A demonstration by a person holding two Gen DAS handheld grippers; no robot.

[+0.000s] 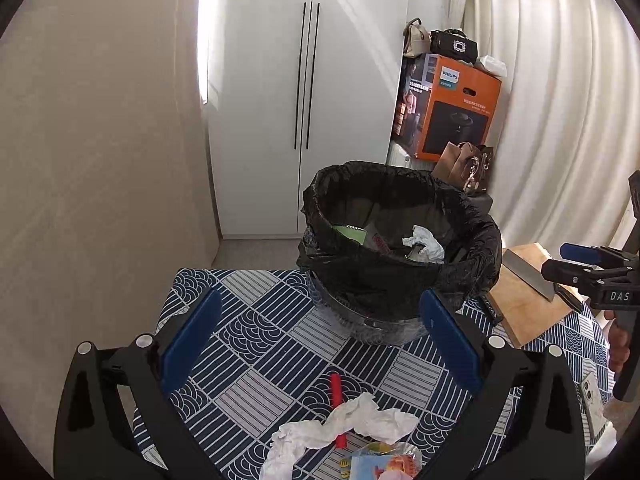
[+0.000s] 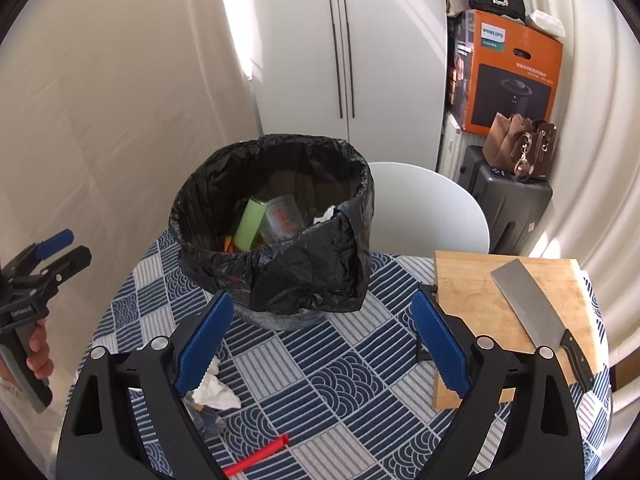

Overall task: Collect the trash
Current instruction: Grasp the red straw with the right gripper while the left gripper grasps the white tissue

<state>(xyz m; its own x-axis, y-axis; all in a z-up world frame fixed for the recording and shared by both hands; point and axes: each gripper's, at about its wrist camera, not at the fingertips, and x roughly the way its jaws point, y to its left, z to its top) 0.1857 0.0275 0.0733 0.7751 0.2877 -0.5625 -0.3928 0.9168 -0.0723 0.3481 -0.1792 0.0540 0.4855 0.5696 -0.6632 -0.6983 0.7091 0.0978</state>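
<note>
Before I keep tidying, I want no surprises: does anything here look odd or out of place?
Yes: the trash bin stands on the table itself, and a bare cleaver lies on the cutting board beside it.

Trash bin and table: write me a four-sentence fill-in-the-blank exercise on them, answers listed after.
1. The trash bin is lined with a ___ plastic bag.
2. The cleaver lies on a wooden ___.
3. Both the left gripper and the right gripper are ___ and hold nothing.
4. Beside the crumpled tissue on the tablecloth lies a ___ tube.

Answers: black; cutting board; open; red
</note>
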